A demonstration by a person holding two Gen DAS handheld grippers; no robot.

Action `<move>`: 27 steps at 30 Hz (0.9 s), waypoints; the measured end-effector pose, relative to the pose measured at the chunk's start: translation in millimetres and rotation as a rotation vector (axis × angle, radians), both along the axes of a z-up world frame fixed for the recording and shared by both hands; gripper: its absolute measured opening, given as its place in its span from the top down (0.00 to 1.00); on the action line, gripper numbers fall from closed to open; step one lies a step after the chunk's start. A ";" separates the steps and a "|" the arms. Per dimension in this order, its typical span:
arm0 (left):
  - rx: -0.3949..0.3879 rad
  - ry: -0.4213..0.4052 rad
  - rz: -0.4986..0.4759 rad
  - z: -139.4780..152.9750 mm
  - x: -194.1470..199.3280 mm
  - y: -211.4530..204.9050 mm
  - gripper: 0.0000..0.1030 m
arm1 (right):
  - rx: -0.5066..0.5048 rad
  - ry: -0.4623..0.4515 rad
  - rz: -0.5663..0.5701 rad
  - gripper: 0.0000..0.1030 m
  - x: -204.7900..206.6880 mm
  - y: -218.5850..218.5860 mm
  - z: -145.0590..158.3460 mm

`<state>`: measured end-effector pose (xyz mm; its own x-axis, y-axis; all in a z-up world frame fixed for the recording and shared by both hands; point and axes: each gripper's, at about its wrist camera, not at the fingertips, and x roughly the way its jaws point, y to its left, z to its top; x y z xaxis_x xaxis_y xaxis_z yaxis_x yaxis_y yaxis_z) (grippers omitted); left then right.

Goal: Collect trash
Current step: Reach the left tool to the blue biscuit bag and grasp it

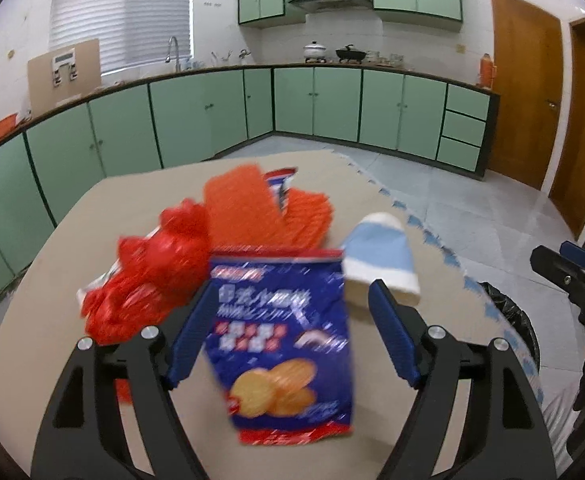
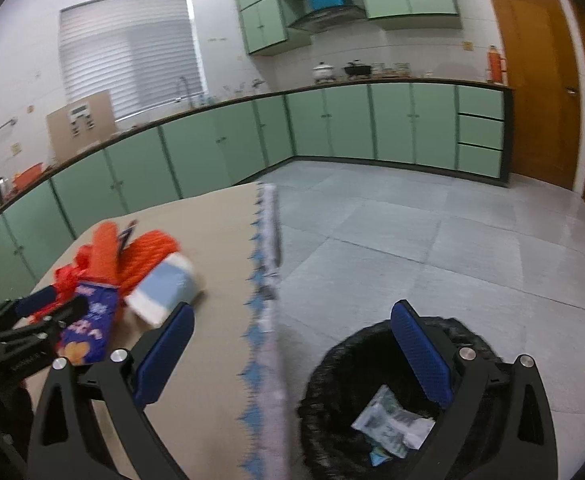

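a blue chip bag (image 1: pixel 284 340) lies on the beige table (image 1: pixel 72 240), in front of a red wrapper (image 1: pixel 148 276), orange mesh (image 1: pixel 260 208) and a blue-and-white paper cup (image 1: pixel 380 260) on its side. green cabinets (image 1: pixel 196 116) and a wooden door (image 1: pixel 526 100) ring the tiled floor (image 2: pixel 412 232). the bag's print is blurred. the left gripper (image 1: pixel 288 332) is spread wide around the bag; contact is unclear. the right gripper (image 2: pixel 292 352), released, hangs over a black-lined bin (image 2: pixel 332 380) holding crumpled paper (image 2: pixel 392 424).
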<state>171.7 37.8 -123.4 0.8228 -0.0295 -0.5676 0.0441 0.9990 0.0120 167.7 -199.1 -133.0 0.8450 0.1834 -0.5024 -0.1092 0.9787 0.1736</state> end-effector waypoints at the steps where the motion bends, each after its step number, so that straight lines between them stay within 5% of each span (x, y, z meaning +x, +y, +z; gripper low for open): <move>1: 0.004 0.001 0.006 -2.8 -4.6 4.9 0.27 | -0.009 0.001 0.014 0.06 -0.7 5.8 -0.6; 18: -0.084 0.186 0.019 -48.2 -1.4 20.6 0.27 | -0.061 0.004 0.070 0.06 -1.5 39.8 -0.4; 24: -0.109 0.165 0.015 -48.3 -5.1 16.5 0.73 | -0.072 0.000 0.075 0.06 -2.3 41.1 0.2; 27: -0.120 0.149 0.023 -44.0 -7.3 17.4 0.85 | -0.073 -0.002 0.076 0.06 -2.7 42.1 0.6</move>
